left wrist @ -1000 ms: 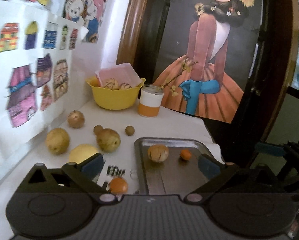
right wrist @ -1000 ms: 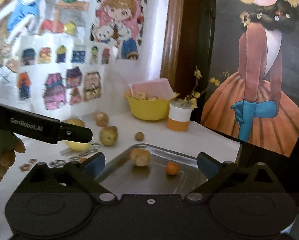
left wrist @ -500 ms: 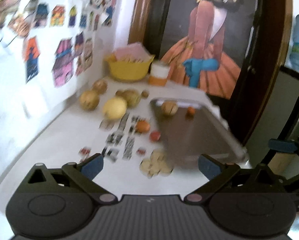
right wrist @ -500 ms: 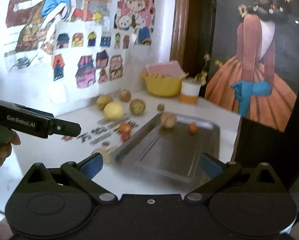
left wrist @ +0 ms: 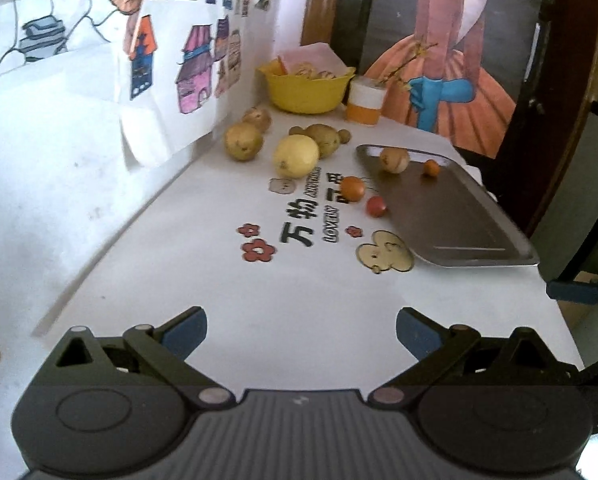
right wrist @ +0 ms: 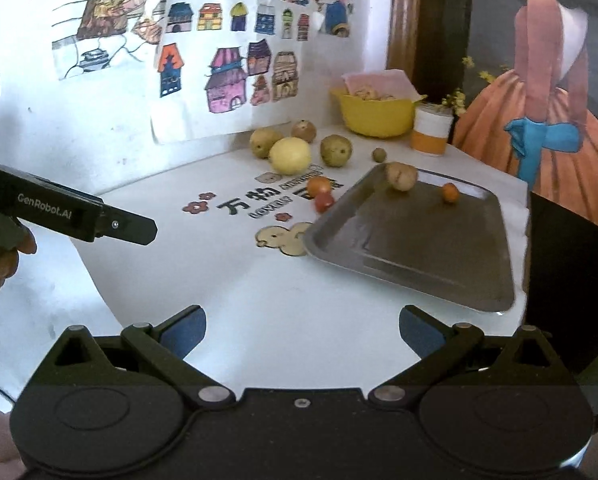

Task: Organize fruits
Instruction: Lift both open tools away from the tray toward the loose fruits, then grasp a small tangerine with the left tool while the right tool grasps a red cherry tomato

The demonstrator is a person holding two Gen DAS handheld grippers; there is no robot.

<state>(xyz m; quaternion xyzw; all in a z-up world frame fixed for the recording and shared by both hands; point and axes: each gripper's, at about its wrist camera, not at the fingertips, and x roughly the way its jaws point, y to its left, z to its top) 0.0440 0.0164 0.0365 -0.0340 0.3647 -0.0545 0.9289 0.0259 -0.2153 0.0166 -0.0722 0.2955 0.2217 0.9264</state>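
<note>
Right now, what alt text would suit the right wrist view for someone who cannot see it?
A metal tray on a white table holds two small fruits, with more fruit loose beside it. The right gripper hangs empty in front, jaws open.

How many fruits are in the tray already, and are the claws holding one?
Two sit in the tray: a brownish fruit and a tiny orange one. Both claws, left and right, are open and empty. The yellow fruit and others wait on the table.
</note>
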